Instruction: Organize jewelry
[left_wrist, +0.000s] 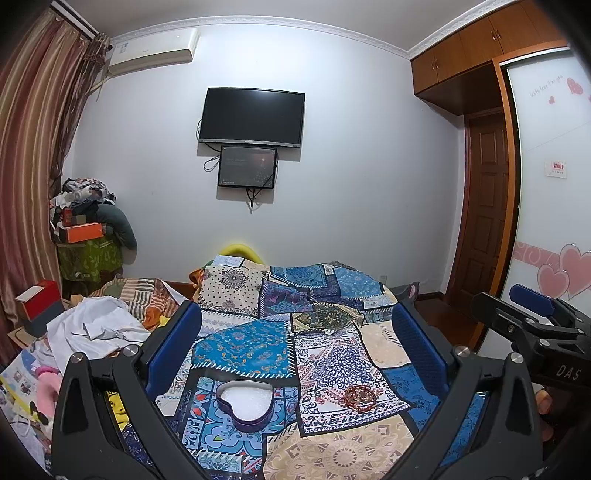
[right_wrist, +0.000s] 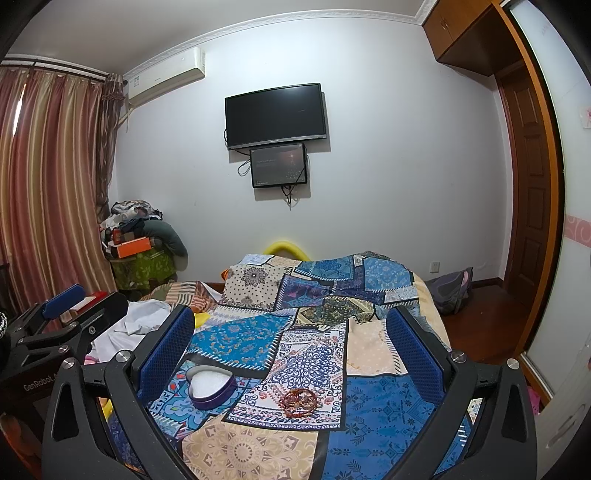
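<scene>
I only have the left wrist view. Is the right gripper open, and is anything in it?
Observer: The right gripper is wide open and holds nothing.
Operator: Is it lined up with the jewelry?
Observer: Roughly. The tangle of reddish-brown beaded bracelets lies on the patchwork bedspread, near the middle of its opening. The purple heart-shaped tin sits further left.

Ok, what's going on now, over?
Left gripper open, right gripper open, both empty. Bracelets on bedspread beside heart box, box empty. Nothing in the way.
</scene>
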